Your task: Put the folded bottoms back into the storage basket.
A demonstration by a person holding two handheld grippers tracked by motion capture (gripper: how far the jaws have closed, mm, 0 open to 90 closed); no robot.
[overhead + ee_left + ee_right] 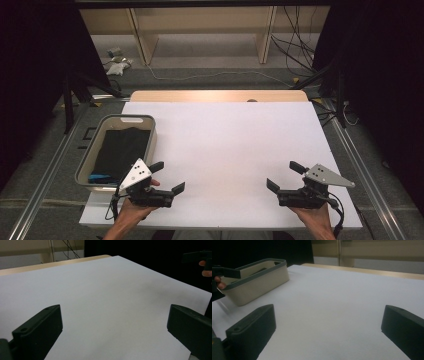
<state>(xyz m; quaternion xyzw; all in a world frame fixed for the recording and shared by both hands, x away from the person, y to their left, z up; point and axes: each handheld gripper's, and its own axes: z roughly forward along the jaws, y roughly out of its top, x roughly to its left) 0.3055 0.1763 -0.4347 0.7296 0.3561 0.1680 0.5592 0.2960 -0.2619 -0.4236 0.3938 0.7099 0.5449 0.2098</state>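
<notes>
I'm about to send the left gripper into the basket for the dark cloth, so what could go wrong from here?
1. The basket sits at the sheet's left edge, partly overhanging; a push on its rim could shift or tip it.
2. The left gripper, jaws open, hovers right beside the basket's near corner and could clip the rim.
3. A blue item lies by the black cloth, so a deep grab may catch both.

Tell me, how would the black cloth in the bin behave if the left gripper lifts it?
The black cloth lies slumped and creased in the bin, so it is probably floppy and would drape from the jaws. It looks thin, so likely light. The open left gripper may catch only one fold, leaving the rest trailing.
</notes>
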